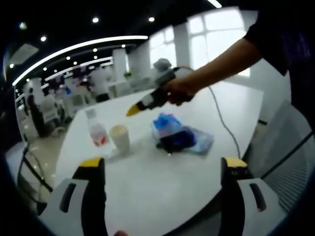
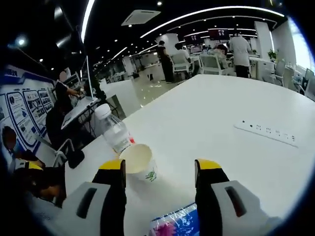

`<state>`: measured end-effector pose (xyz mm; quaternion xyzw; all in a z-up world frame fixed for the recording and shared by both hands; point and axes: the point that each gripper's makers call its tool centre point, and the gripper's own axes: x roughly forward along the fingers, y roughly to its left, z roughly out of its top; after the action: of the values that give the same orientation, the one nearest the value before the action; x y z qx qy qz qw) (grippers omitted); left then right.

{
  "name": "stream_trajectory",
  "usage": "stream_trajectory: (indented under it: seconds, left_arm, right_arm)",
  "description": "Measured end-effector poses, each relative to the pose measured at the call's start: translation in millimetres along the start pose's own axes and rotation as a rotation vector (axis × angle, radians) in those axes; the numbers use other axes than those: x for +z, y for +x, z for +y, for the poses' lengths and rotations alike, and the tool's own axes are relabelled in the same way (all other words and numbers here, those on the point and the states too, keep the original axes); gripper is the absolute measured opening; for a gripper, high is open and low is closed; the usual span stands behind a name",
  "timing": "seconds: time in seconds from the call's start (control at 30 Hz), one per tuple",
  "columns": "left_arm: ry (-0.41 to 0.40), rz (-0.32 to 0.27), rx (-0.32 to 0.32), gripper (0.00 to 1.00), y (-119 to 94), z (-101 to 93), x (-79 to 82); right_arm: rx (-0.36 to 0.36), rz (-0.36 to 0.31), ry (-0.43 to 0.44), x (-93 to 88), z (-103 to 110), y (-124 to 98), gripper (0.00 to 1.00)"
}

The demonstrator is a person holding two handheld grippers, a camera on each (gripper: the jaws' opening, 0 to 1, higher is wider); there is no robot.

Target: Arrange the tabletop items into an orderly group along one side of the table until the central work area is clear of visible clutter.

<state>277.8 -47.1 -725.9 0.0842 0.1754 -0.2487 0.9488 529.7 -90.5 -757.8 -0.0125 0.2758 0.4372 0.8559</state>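
1. The right gripper [image 2: 160,169] hangs with jaws spread and empty just short of the paper cup [image 2: 139,162]; it should straddle the rim squarely and squeeze lightly, since the thin wall will likely buckle.
2. The left gripper [image 1: 162,164] is likewise released, well back.
3. The cup stands upright, mouth up, beside the upright water bottle [image 2: 112,129], near the white table [image 2: 236,162] edge.
4. The blue packets [image 1: 178,135] lie flat mid-table.

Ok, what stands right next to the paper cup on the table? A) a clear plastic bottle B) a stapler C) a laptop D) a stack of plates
A: the clear plastic bottle stands just behind the paper cup in the right gripper view, and the same pair shows in the left gripper view.
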Motion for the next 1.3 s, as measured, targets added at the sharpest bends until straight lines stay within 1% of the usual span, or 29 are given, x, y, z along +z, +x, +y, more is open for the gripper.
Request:
stream_trajectory:
  seconds: [0.1,0.23,0.3,0.43,0.73,0.77,0.83,0.97,1.13,1.3]
  left_arm:
    - [-0.002,-0.002,0.001,0.96,0,-0.2,0.3]
    - [-0.002,-0.007,-0.002,0.99,-1,-1.4,1.6]
    - [-0.004,-0.010,-0.003,1.00,-1,-1.7,2.0]
    - [-0.002,-0.012,-0.008,1.00,-2,-2.8,2.6]
    - [0.001,-0.012,-0.014,1.00,-3,-4.0,2.6]
    - [0.003,-0.010,-0.015,1.00,-3,-4.1,2.4]
    - [0.006,-0.009,-0.016,1.00,-3,-4.4,2.3]
    - [0.006,-0.010,-0.020,1.00,-4,-4.9,2.3]
    - [0.007,-0.011,-0.022,1.00,-4,-4.8,2.5]
    - [0.006,-0.007,-0.023,0.98,-4,-4.7,1.8]
  right_arm:
    - [-0.015,0.001,-0.020,-3.0,-1,-10,0.60]
    - [-0.029,-0.001,-0.018,-8.9,-2,-21,0.63]
    - [-0.043,-0.005,-0.031,-11.9,-3,-28,0.65]
    - [-0.057,-0.009,-0.021,-18.0,-5,-40,0.66]
    - [-0.113,-0.020,-0.023,-29.8,-12,-62,0.67]
    - [-0.128,-0.020,-0.021,-31.6,-14,-64,0.67]
    - [-0.147,-0.025,-0.016,-33.4,-17,-67,0.66]
    - [-0.197,-0.004,-0.032,-43.7,-25,-70,0.66]
    - [-0.263,0.016,-0.026,-53.2,-36,-71,0.64]
    - [-0.327,0.037,0.010,-60.4,-47,-69,0.58]
